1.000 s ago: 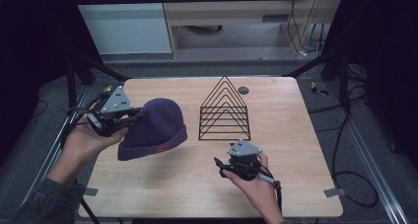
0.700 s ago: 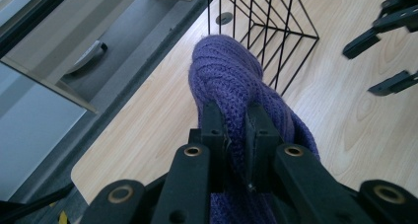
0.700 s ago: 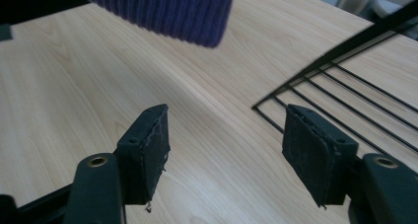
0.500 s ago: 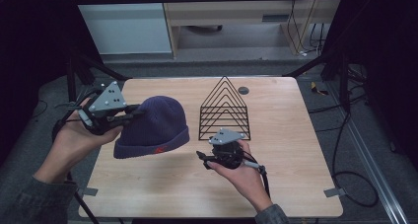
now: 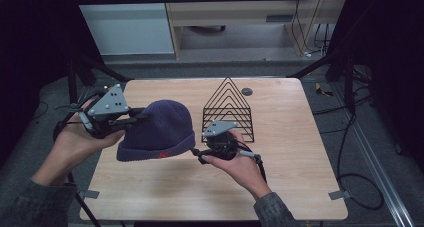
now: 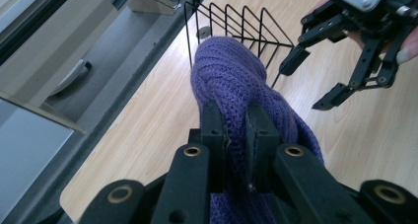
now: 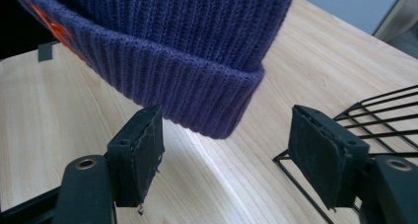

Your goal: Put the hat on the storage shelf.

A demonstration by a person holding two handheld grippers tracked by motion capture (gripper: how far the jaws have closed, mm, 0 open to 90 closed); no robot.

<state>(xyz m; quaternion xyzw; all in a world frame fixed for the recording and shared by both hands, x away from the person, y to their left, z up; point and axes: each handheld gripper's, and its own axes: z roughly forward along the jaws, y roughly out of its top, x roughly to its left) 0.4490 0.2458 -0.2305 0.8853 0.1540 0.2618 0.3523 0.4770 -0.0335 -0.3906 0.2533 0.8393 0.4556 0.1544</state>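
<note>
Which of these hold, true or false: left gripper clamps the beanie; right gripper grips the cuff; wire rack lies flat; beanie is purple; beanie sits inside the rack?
1. The left gripper clamps the purple knitted beanie. True.
2. The right gripper grips the cuff. False: open, cuff just ahead, untouched.
3. The black triangular wire rack lies flat. False: it stands upright.
4. The beanie is purple. True.
5. The beanie sits inside the rack. False: it is beside it.
</note>
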